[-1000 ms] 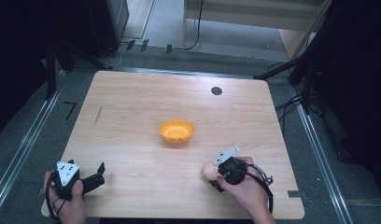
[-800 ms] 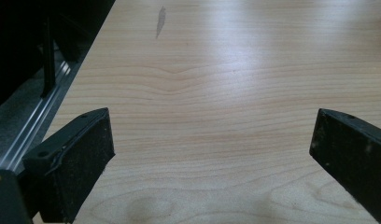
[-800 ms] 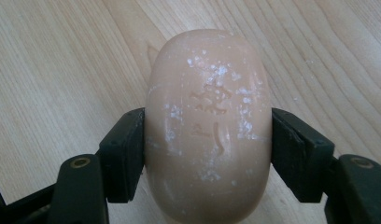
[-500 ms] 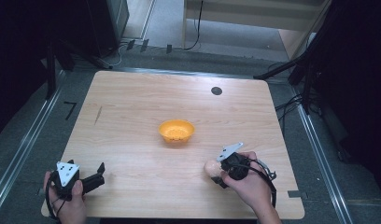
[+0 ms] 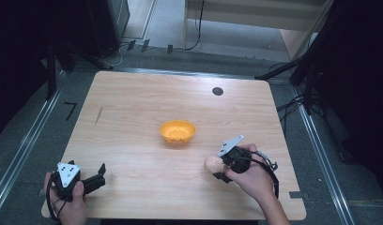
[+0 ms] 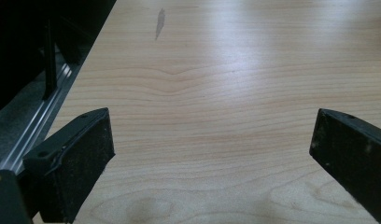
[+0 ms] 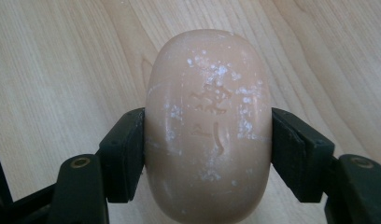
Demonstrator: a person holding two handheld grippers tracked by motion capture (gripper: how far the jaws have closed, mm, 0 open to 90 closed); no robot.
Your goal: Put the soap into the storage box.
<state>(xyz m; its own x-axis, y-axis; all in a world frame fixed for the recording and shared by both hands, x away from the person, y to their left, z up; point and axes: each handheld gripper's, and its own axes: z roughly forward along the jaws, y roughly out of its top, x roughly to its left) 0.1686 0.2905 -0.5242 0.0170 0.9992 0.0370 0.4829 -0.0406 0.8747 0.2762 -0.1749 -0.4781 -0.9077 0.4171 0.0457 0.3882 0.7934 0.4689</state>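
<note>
With the right tool [image 7: 208, 140] clamped on a peach soap bar [image 7: 208, 126] just above the surface [image 5: 133, 108], we judge the carry is underway; next, lower it into the orange bowl [image 5: 177, 131], whose contents we cannot make out. The left tool [image 6: 212, 154] rests with jaws apart.

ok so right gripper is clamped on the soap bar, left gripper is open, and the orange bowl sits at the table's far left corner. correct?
Not quite. The orange bowl sits near the middle of the table, as the high view shows. The rest holds: the right gripper is clamped on the soap bar, and the left gripper is open.
</note>
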